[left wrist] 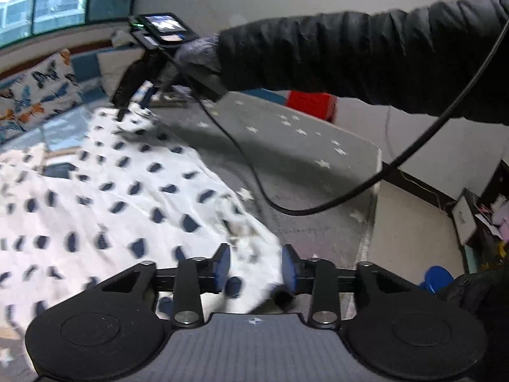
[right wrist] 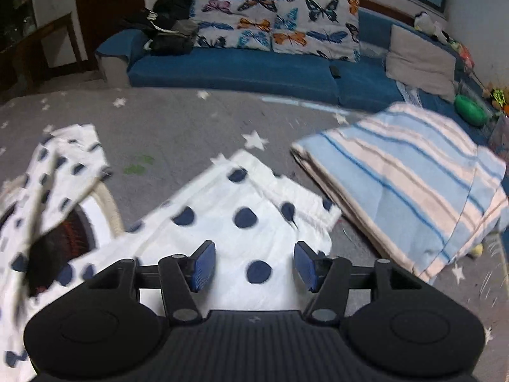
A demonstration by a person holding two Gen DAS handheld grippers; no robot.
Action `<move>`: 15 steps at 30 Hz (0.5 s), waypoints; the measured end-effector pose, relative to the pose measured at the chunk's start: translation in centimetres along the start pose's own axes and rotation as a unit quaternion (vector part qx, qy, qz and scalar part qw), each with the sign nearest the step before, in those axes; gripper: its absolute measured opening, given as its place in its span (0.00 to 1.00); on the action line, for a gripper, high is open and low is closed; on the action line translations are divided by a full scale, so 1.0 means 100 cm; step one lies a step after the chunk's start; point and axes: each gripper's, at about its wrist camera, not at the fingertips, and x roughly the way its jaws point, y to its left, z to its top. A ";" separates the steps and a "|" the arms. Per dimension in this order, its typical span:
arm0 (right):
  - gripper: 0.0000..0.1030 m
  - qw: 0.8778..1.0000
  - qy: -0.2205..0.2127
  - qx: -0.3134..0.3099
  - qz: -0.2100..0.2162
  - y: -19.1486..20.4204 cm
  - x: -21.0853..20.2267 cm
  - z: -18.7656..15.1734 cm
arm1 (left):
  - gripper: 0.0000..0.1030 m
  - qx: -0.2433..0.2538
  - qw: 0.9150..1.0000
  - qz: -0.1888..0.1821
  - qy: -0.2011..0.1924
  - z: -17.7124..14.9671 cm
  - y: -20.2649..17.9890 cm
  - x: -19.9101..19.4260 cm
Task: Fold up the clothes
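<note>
A white garment with navy dots (left wrist: 127, 191) lies spread on the grey star-patterned mat (left wrist: 286, 146). A bunched corner of it sits between the blue pads of my left gripper (left wrist: 256, 269); the pads stand apart and do not seem to squeeze it. My right gripper (right wrist: 254, 265) hangs open just above another part of the garment (right wrist: 222, 232), with nothing pinched. In the left wrist view the right gripper (left wrist: 133, 105) hovers over the garment's far edge, held by a gloved hand (left wrist: 194, 54) in a black sleeve.
A folded blue-and-white striped cloth (right wrist: 397, 191) lies right of the garment. A blue sofa (right wrist: 254, 70) with butterfly cushions (right wrist: 273, 28) runs behind. A black cable (left wrist: 318, 211) loops over the mat. A red box (left wrist: 311, 103) stands by the wall.
</note>
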 end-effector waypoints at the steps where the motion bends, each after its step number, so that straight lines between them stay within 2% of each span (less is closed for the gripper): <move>1: 0.55 1.000 -0.004 -0.004 0.003 0.004 -0.006 0.003 | 0.43 -0.003 1.000 0.010 -0.004 -0.002 0.002 -0.007; 5: 0.53 0.999 -0.022 -0.011 0.024 0.022 -0.026 0.018 | 0.43 -0.030 0.997 0.067 -0.013 -0.012 0.013 -0.029; 8: 0.52 0.998 -0.027 -0.012 0.051 0.043 -0.031 0.030 | 0.42 -0.070 0.989 0.126 -0.022 -0.022 0.026 -0.049; 10: 0.47 0.997 -0.026 -0.017 0.067 0.060 -0.030 0.038 | 0.42 -0.105 0.979 0.174 -0.027 -0.029 0.038 -0.062; 13: 0.47 0.996 -0.021 -0.027 0.083 0.087 -0.017 0.051 | 0.42 -0.153 0.953 0.262 -0.020 -0.039 0.055 -0.073; 15: 0.46 0.995 -0.013 -0.021 0.092 0.101 -0.003 0.057 | 0.42 -0.183 0.942 0.279 -0.017 -0.046 0.065 -0.078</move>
